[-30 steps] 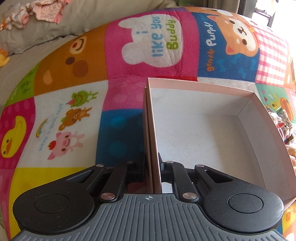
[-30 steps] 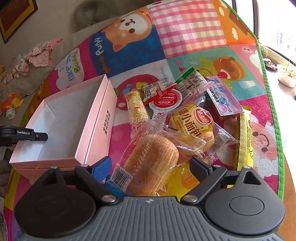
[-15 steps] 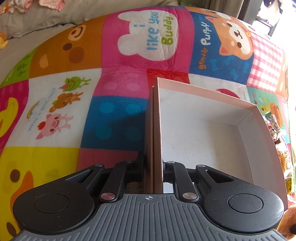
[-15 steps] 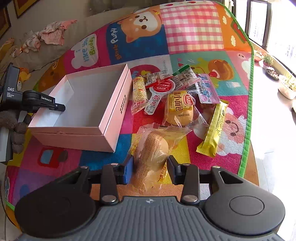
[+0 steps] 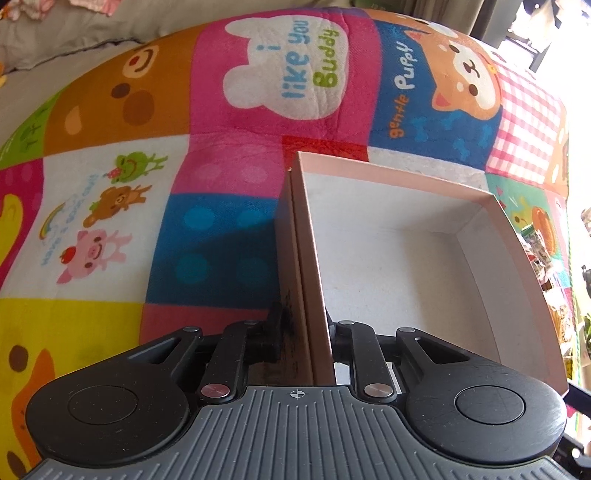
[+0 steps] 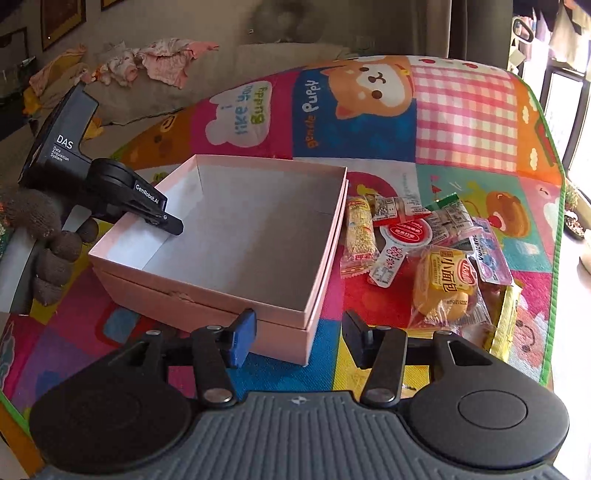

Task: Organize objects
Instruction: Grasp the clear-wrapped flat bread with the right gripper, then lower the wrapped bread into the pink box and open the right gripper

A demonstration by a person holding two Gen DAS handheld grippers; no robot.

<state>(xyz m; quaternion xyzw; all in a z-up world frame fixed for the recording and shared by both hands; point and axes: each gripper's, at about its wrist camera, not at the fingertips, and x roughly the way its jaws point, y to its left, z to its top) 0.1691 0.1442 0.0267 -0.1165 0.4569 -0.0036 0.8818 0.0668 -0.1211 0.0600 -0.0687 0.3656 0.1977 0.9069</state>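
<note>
place: home living room | floor: patchwork cartoon play mat (image 6: 461,122) with bear and puppy panels | far left: sofa (image 6: 229,70) with crumpled baby clothes (image 6: 162,61) | far wall: framed pictures (image 6: 61,20) | right: bright window (image 6: 561,110)

matt pink cardboard box (image 6: 207,291); fuzzy cloth mat (image 5: 229,122); glossy plastic snack wrappers (image 6: 443,280)

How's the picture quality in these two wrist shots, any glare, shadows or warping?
Left wrist view: fisheye bulges the play mat into a dome, the window corner at upper right is blown out, and a shadow falls left of the pink box. Right wrist view: sharp, bright window glare at right, dim background.
</note>
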